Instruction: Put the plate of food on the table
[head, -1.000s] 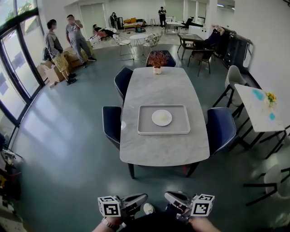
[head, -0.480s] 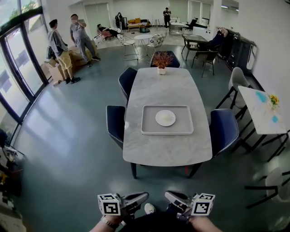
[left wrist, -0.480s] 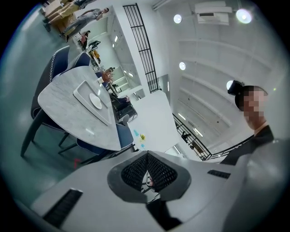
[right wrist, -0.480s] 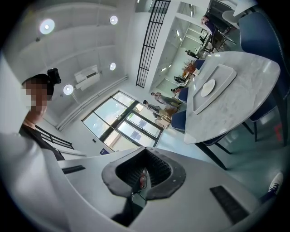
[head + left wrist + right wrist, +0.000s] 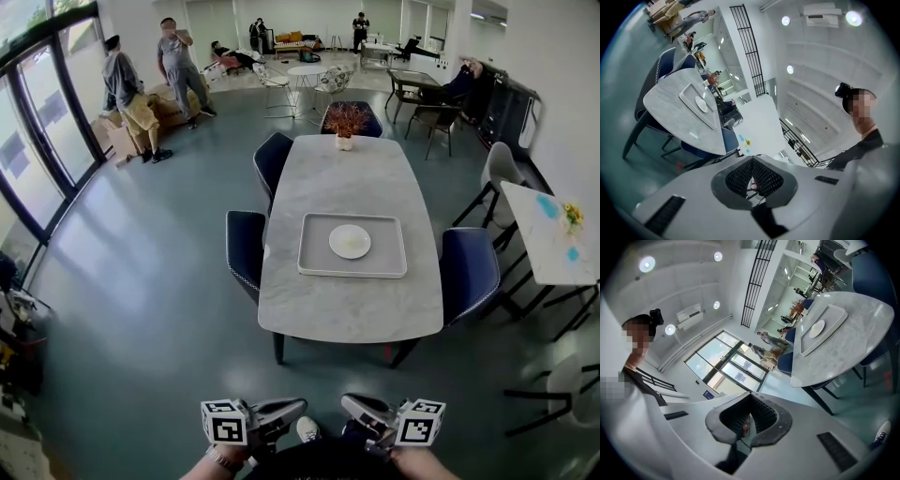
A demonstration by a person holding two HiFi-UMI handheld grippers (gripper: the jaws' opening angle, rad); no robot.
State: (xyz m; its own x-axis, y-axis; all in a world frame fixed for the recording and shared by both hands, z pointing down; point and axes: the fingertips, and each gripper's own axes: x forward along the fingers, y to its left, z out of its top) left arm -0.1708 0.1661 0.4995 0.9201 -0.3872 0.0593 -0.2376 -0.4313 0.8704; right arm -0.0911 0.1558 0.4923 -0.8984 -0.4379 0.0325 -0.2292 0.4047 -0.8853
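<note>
A white plate point(image 5: 350, 241) with pale food lies in a grey tray point(image 5: 317, 260) in the middle of the long marble table point(image 5: 349, 309), some way ahead of me. Both grippers are held low and close to my body, well short of the table. The left gripper point(image 5: 298, 406) is shut with nothing in it, and so is the right gripper point(image 5: 348, 404). In the left gripper view the plate point(image 5: 701, 104) and tray point(image 5: 689, 97) are small and far beyond the shut left gripper point(image 5: 751, 162). The right gripper view shows the plate point(image 5: 817, 328) far beyond the shut right gripper point(image 5: 749, 397).
Dark blue chairs point(image 5: 246, 251) stand along both sides of the table. A vase of dried flowers point(image 5: 345, 121) sits at its far end. A white side table point(image 5: 542, 246) is at the right, two people point(image 5: 141, 82) stand back left by a glass wall.
The table with tray and plate has drifted right and slightly lower in the head view as I walk closer. Both grippers stay shut at the same place.
</note>
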